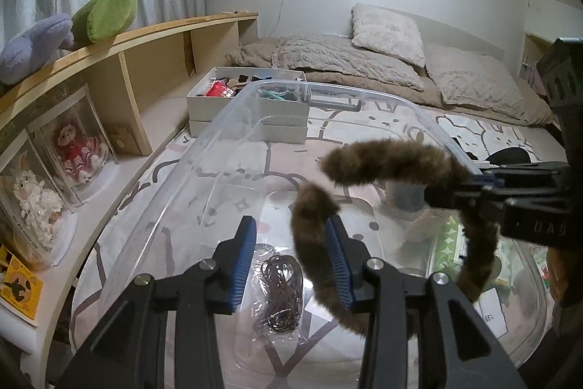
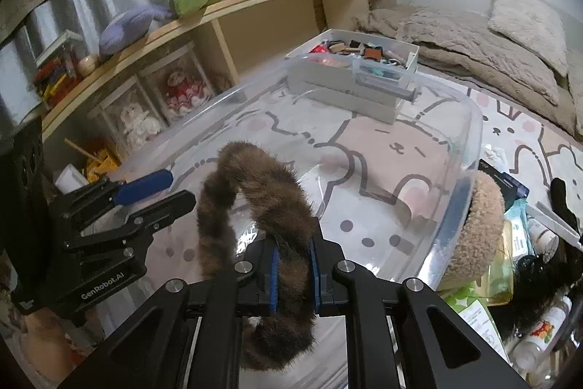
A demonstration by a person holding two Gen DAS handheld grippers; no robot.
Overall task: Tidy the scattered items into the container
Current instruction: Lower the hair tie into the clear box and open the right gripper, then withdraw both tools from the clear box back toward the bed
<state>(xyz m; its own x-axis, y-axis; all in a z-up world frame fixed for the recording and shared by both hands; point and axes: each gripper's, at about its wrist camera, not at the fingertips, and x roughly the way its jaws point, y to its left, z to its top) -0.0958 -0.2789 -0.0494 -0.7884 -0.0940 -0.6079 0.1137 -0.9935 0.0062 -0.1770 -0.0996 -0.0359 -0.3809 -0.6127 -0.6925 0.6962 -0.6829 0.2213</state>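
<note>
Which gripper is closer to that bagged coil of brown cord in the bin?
Left. The left gripper hangs right above the bagged cord, jaws open; the right gripper, shut on the furry headband, is off to its side.

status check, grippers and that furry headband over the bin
Right gripper shut on furry headband. Left gripper open, pads clear of it. Headband over clear bin; bagged cord already inside. Nothing blocking.

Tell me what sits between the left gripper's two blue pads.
In the left wrist view, the open left gripper frames a bagged dark cord on the clear bin's floor; the furry headband brushes the right-hand pad.
</note>
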